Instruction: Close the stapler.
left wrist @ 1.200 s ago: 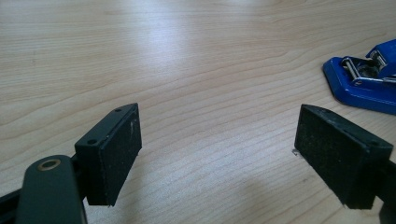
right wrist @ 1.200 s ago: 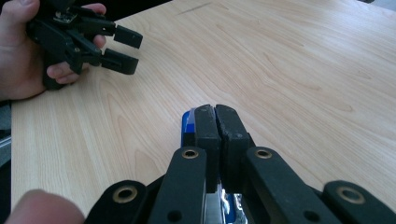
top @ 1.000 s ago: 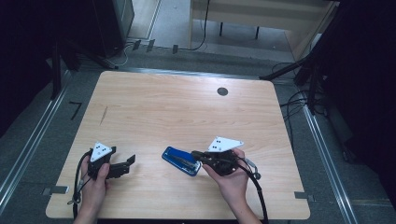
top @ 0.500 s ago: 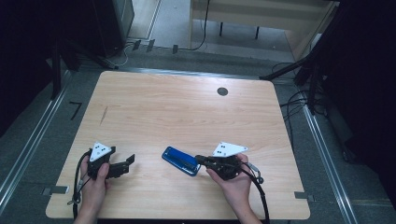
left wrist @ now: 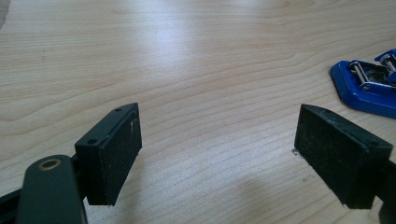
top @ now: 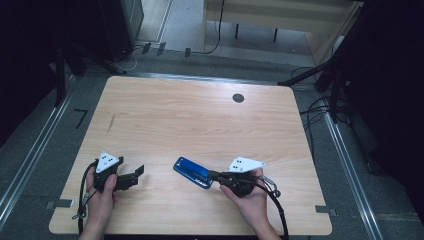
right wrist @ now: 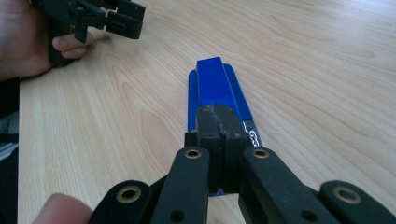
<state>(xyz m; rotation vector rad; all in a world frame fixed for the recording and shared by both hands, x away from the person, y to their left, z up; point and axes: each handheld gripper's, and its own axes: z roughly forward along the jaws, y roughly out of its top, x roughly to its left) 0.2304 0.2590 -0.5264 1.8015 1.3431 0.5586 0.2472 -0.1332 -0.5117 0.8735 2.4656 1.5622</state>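
Pale wooden worktop (top: 200, 120) carries a blue stapler (top: 192, 172) near its front edge, long axis slanting from front-right toward back-left. Right gripper (top: 214, 176), jaws pressed together, meets its front-right end. Left gripper (top: 136, 175), jaws wide apart and empty, rests toward the front-left corner.

Each claw is matte black: the left claw (top: 134, 175) has two blocky rectangular pads (left wrist: 343, 161) with small screw holes along the edges, and the right claw (right wrist: 218, 122) has linkage arms behind it pinned with brass-coloured rivets. A white triangular plate with dark dots sits on top of each, and a black cable trails behind.
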